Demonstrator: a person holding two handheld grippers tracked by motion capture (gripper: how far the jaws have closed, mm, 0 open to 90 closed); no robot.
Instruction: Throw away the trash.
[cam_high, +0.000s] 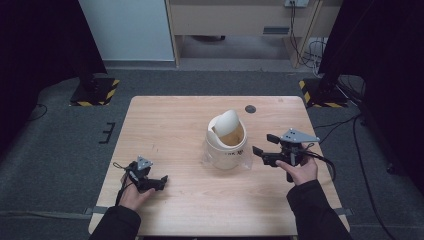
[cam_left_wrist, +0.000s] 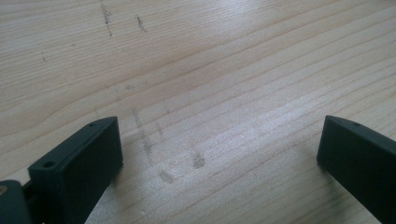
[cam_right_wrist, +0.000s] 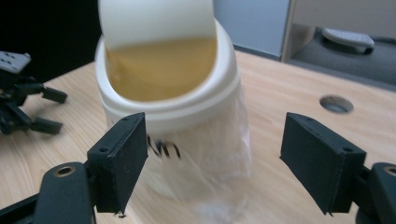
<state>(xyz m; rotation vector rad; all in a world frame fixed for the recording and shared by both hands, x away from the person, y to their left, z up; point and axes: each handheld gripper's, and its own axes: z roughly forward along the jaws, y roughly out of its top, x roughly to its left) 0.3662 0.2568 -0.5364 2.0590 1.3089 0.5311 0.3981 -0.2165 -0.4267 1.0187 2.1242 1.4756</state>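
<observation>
A small white bin (cam_high: 226, 143) stands near the middle of the wooden table (cam_high: 165, 130), its swing lid (cam_high: 226, 121) tipped open. A clear plastic liner (cam_right_wrist: 219, 154) hangs down its outside. My right gripper (cam_high: 263, 149) is open just right of the bin, jaws pointing at it; in the right gripper view (cam_right_wrist: 212, 158) the bin (cam_right_wrist: 168, 88) stands close between and beyond the jaws. My left gripper (cam_high: 161, 181) rests low at the front left, open, with bare wood (cam_left_wrist: 219, 93) between its jaws (cam_left_wrist: 219, 154).
A round cable hole (cam_high: 250, 108) sits at the table's back edge. Dark carpet surrounds the table, with stand bases marked in yellow and black (cam_high: 95, 90) at the back left and back right (cam_high: 320, 92). Cables (cam_high: 305, 50) lie behind.
</observation>
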